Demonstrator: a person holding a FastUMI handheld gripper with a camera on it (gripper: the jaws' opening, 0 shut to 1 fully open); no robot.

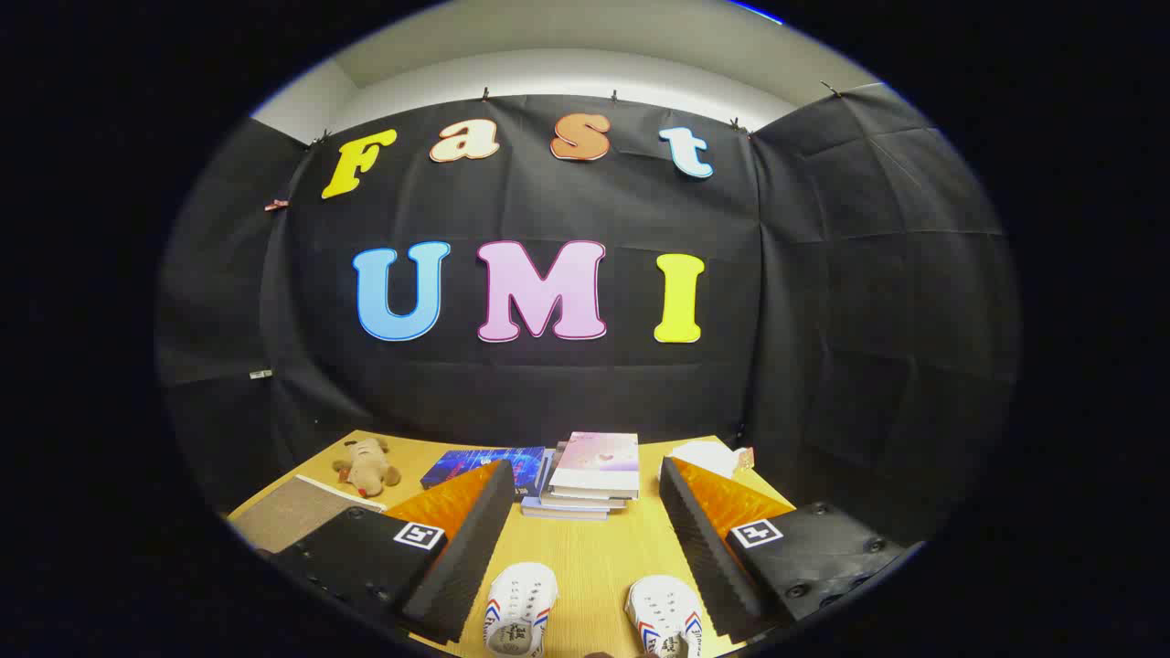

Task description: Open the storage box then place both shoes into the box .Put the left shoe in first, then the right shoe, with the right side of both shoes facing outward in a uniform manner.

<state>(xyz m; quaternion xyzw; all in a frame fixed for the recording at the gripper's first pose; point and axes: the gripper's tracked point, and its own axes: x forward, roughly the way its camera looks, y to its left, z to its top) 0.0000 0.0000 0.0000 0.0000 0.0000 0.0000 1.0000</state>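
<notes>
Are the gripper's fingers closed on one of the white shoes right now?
No, the gripper is open, its fingers spread apart with both white shoes lying untouched on the table between them.

Wooden counter (pixel 585 557). Far edge: plush toy (pixel 366 464), dark blue book (pixel 483 465) lying flat, stack of books (pixel 590 475), white tissue pack (pixel 708 457). Brown mat (pixel 292 512) lies near the plush toy.

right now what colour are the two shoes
White with red and blue stripes, shoes, gripper view.
</notes>
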